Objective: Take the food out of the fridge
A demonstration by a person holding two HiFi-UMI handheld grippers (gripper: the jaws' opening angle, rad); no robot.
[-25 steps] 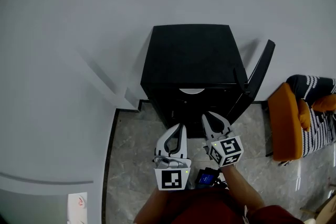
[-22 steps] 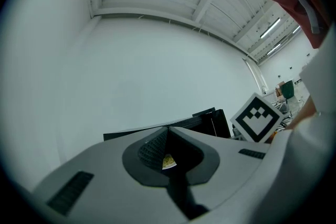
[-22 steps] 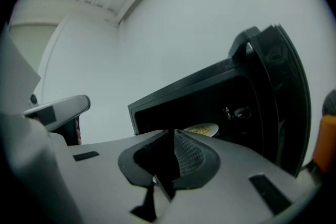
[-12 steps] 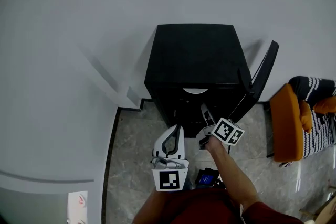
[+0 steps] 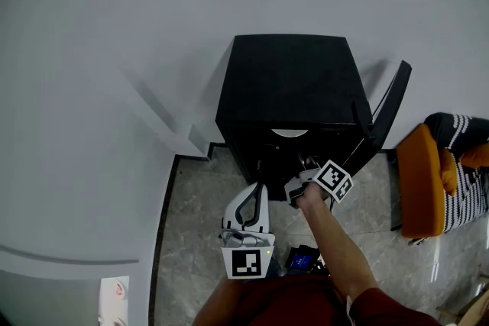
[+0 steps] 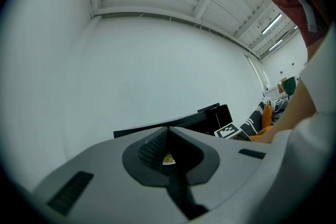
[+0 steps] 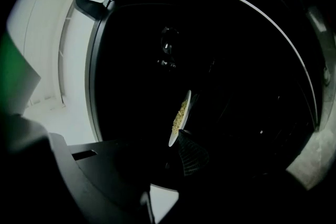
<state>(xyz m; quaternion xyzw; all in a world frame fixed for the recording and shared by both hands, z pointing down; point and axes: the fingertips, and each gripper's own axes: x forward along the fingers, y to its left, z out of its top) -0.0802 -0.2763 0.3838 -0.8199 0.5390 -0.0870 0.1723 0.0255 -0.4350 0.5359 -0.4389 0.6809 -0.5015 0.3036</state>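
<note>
A black mini fridge [image 5: 290,80] stands against the wall, its door [image 5: 386,112] swung open to the right. On an inner shelf lies a white plate [image 5: 289,133]. In the right gripper view the plate [image 7: 181,115] shows edge-on, with yellowish food on it. My right gripper [image 5: 307,162] reaches into the fridge opening. It [image 7: 176,157] is open, and one fingertip pad [image 7: 192,158] lies just under the plate's rim. My left gripper [image 5: 260,185] hangs back near my body, shut on nothing, and points at the fridge [image 6: 210,113].
An orange seat [image 5: 422,181] with striped cloth [image 5: 461,156] stands right of the open door. A small blue item [image 5: 300,259] lies on the marble floor by my feet. The grey wall steps out at the left of the fridge.
My right gripper has moved forward from beside the left one into the fridge opening, toward the plate. The left gripper has stayed almost still.
</note>
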